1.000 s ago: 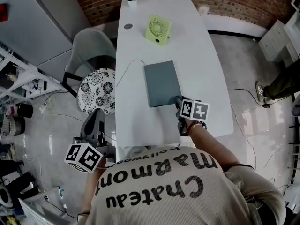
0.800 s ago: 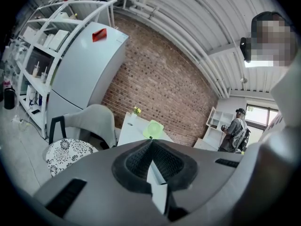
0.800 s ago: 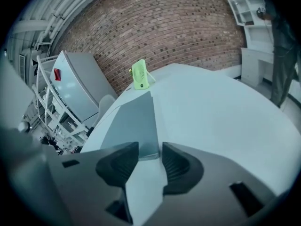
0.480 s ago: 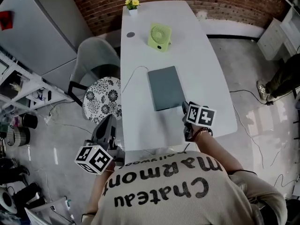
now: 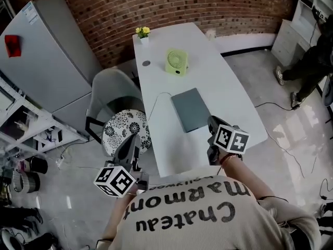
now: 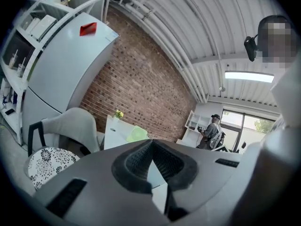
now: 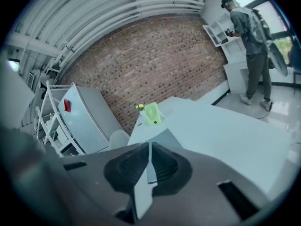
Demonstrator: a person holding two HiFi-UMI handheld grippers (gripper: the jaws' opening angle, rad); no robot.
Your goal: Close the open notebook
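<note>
Beige shirt cloth with dark lettering fills the near edge of the head view. Just past it, the left gripper [image 5: 133, 138] is held off the white surface [image 5: 223, 87], over the floor beside a chair cushion [image 5: 125, 131] with a black-and-white flower pattern. In the left gripper view its fingers [image 6: 136, 161] meet at the tips with nothing between them, and they point level toward the far end of the room.

The right gripper [image 5: 212, 121] hangs above the near right part of the surface, tilted somewhat downward. Its fingers [image 7: 162, 166] are closing, with only a thin slit between them, and they hold nothing.

Just ahead of the right gripper lies the notebook [image 5: 191, 109]. It is shut, flat on the surface, grey-green cover up, its long sides running slightly askew to the surface's edges. No gripper touches it. A thin cable [image 5: 156, 99] curves across the surface at the notebook's left and drops over the left edge.

Farther along stands a light green fan [image 5: 176, 62], with a small dark disc [image 5: 146, 63] to its left. At the far left corner is a small white pot of yellow flowers [image 5: 142, 34]. A grey chair [image 5: 110, 92] sits beside the surface, a grey fridge [image 5: 47, 51] beyond it, and a brick wall [image 5: 182, 4] closes the room. A person [image 7: 249, 32] stands at the far right by white shelves.
</note>
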